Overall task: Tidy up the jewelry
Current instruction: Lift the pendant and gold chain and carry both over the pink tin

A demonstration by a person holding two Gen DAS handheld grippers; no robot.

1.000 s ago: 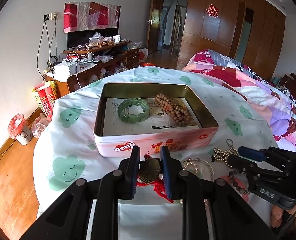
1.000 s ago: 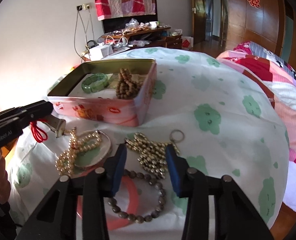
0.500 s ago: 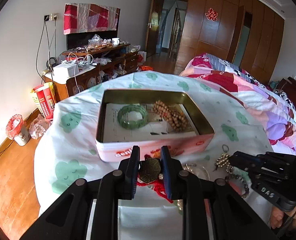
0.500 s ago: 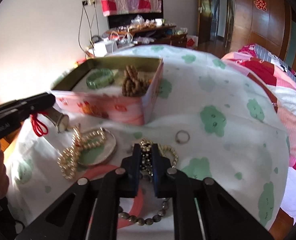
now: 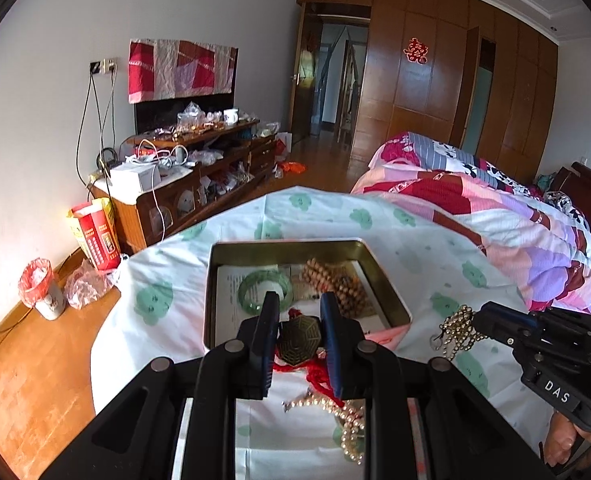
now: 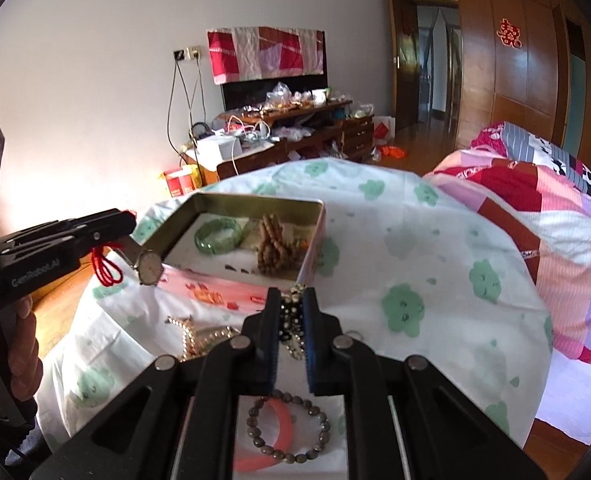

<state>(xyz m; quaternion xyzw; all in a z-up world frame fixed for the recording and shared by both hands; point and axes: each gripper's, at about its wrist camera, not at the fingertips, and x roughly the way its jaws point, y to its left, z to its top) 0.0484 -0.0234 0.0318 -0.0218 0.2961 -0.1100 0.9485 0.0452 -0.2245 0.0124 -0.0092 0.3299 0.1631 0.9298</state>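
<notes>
Brass octagonal pendant (image 5: 298, 339), stiff and pinched edgewise in the left tongs (image 5: 296, 318), hovers before the tin (image 5: 387, 280); its red cord dangles limp. Right tongs (image 6: 291, 316) squeeze a slinky gold bead chain (image 6: 292, 320) near the tin; likely slippery, so grip the bunch.

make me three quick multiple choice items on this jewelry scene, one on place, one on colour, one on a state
1. Where does the wooden bead string lie?
A. in the tin, beside the bangle
B. on the cloth in front of the tin
C. in the left gripper

2. What colour is the bangle in the tin?
A. red
B. green
C. black

3. What is the right gripper doing?
A. it hangs open over the tin
B. its jaws are shut on a gold bead chain
C. its jaws are shut on the pink bangle

Answers:
1. A, the brown beads rest inside the tin right of the bangle.
2. B, it shows pale green in both views.
3. B, the chain sits pinched between the jaws and dangles from them in the left view, while the pink bangle lies on the cloth.
</notes>
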